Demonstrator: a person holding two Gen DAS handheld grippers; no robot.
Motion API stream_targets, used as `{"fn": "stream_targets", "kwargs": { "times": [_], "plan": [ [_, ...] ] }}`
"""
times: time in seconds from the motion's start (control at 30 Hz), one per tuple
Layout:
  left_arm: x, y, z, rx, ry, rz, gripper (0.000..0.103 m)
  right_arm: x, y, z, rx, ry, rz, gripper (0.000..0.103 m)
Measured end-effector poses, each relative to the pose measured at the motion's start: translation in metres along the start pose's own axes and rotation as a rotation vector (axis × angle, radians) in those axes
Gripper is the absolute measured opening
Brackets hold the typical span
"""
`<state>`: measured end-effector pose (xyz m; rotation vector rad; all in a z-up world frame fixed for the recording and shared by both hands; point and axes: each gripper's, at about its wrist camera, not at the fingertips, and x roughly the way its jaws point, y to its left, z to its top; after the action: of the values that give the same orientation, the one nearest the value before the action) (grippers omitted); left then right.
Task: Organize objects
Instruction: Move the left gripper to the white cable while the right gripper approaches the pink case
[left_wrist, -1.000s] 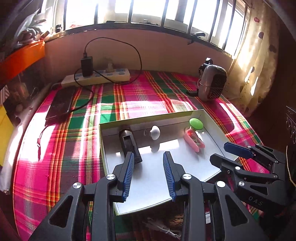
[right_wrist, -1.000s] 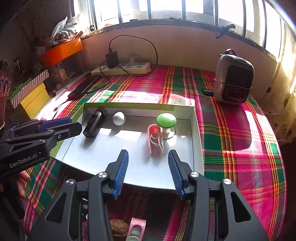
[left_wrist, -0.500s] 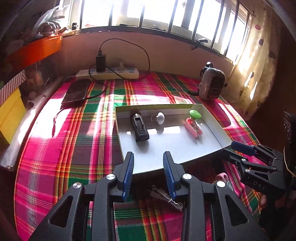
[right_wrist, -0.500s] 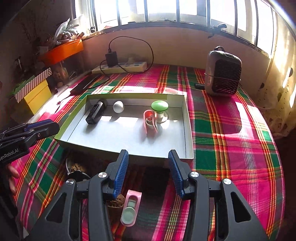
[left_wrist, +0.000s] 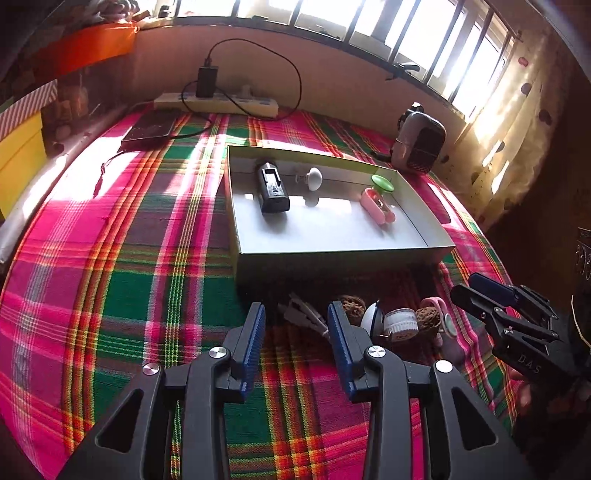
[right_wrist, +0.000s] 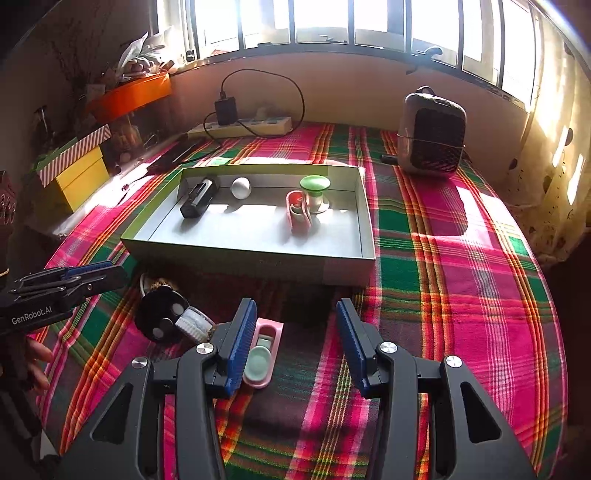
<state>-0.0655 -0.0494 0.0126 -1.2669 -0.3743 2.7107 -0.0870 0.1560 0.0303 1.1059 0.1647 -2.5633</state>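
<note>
A shallow grey box (left_wrist: 332, 264) (right_wrist: 236, 254) on the plaid cloth holds a black charger (left_wrist: 272, 186) (right_wrist: 198, 196), a white egg-shaped thing (left_wrist: 314, 178) (right_wrist: 241, 187), a green-capped item (left_wrist: 382, 182) (right_wrist: 314, 184) and a pink case (left_wrist: 376, 206) (right_wrist: 297, 212). In front of the box lie a grey clip (left_wrist: 304, 314), walnuts (left_wrist: 351, 304), a white ribbed cap (left_wrist: 400, 320) (right_wrist: 194, 320), a black round thing (right_wrist: 160, 314) and a pink tray (right_wrist: 263, 352). My left gripper (left_wrist: 295, 321) is open and empty above the clip. My right gripper (right_wrist: 295, 325) is open and empty, its left finger beside the pink tray.
A small heater (left_wrist: 419, 142) (right_wrist: 432, 138) stands at the back right. A power strip (left_wrist: 218, 101) (right_wrist: 240, 127) with a plugged charger lies by the wall, a dark tablet (left_wrist: 149, 129) near it. A yellow box (right_wrist: 79, 173) sits left.
Both grippers have drawn back from over the box toward the near side. The loose items in front of the box have come into view. Both stay open.
</note>
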Motion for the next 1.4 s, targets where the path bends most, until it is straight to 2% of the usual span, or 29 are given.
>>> {"fn": "stream_targets", "kwargs": {
  "times": [0.57,1.13,1.4],
  "plan": [
    [0.013,-0.010,-0.007,-0.008,0.038,0.019,0.034,0.000,-0.007,-0.010,0.023,0.002,0.011,0.046],
    [0.021,-0.026,-0.005,0.043,0.079,0.097,0.035,0.002,-0.012,-0.013,0.038,0.008,0.018,0.046],
    [0.013,-0.014,-0.008,0.054,0.085,0.140,0.036,0.001,-0.011,-0.015,0.036,0.007,0.026,0.046]
  ]
}}
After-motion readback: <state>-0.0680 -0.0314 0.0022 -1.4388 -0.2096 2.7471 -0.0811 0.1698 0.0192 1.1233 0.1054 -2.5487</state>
